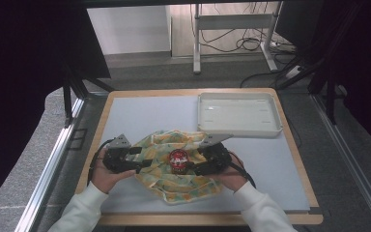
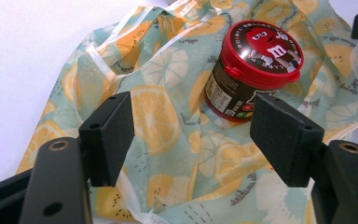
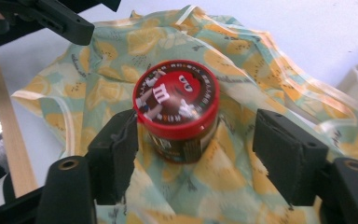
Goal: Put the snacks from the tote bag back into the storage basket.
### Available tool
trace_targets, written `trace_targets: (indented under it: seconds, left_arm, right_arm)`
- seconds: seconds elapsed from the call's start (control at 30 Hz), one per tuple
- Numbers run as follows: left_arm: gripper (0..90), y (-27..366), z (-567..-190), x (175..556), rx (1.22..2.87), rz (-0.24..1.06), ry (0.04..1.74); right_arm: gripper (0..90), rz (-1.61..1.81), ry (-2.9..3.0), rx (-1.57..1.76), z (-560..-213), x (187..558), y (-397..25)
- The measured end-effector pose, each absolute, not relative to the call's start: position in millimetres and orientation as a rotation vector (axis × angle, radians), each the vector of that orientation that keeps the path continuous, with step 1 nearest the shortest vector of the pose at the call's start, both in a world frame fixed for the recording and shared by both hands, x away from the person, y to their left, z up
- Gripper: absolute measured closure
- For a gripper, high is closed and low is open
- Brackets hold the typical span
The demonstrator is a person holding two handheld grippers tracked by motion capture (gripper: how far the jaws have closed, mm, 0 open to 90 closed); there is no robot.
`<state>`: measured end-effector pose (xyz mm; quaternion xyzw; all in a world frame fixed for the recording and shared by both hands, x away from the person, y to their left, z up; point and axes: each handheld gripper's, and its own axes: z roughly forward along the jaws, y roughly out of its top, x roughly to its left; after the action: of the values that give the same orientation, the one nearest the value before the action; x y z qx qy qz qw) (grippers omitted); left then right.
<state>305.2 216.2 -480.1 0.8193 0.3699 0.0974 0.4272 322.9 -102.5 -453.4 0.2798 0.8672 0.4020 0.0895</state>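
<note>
Small brown candy jar with round red printed lid [image 1: 178, 161] stands upright on a crumpled lemon-print green and yellow cloth bag [image 1: 174, 186], near the front edge of the counter [image 1: 135, 116], about mid-width. Left gripper [image 1: 145, 164] comes in from the counter's front left, held low and level by the left hand [image 1: 107, 175], forearm in a white sleeve angled in from the front edge; jaws released, spread wide over the cloth's left part, jar ahead of them and apart. In the left gripper view the jar [image 2: 252, 70] sits beyond the right jaw, not touching. Right gripper [image 1: 193, 168] comes from the front right, right hand [image 1: 228, 175] low, wrist turned inward. Its jaws are released, straddling the jar [image 3: 177, 109]; one jaw touches or almost touches the lid rim, the other is well apart. White rectangular plastic tray [image 1: 239, 130] sits at the back right corner.
</note>
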Motion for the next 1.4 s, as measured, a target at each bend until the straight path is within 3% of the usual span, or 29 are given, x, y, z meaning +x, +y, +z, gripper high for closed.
trace_targets:
  seconds: [0.3, 0.73, 0.9, 1.0, 1.4]
  left_arm:
    - [31.0, 216.4, -481.3, 305.8, 2.048, 0.235, 0.937]
    - [30.9, 216.6, -481.3, 308.0, 2.041, 0.223, 0.948]
    - [30.9, 217.6, -481.4, 308.3, 2.039, 0.223, 0.949]
    - [30.9, 218.0, -481.6, 308.5, 2.041, 0.223, 0.951]
    - [31.0, 218.9, -480.7, 307.0, 2.033, 0.226, 0.951]
  right_arm:
    - [21.6, 1.101, 2.617, 0.845, -464.4, 333.8, -73.2]
    - [18.1, 1.0, 2.673, 0.841, -482.9, 338.9, -46.6]
    - [18.3, 0.962, 2.676, 0.831, -487.0, 341.0, -41.6]
    - [24.5, 0.942, 2.658, 0.816, -488.2, 340.9, -39.8]
    - [25.4, 1.04, 2.646, 0.782, -467.5, 334.5, -47.9]
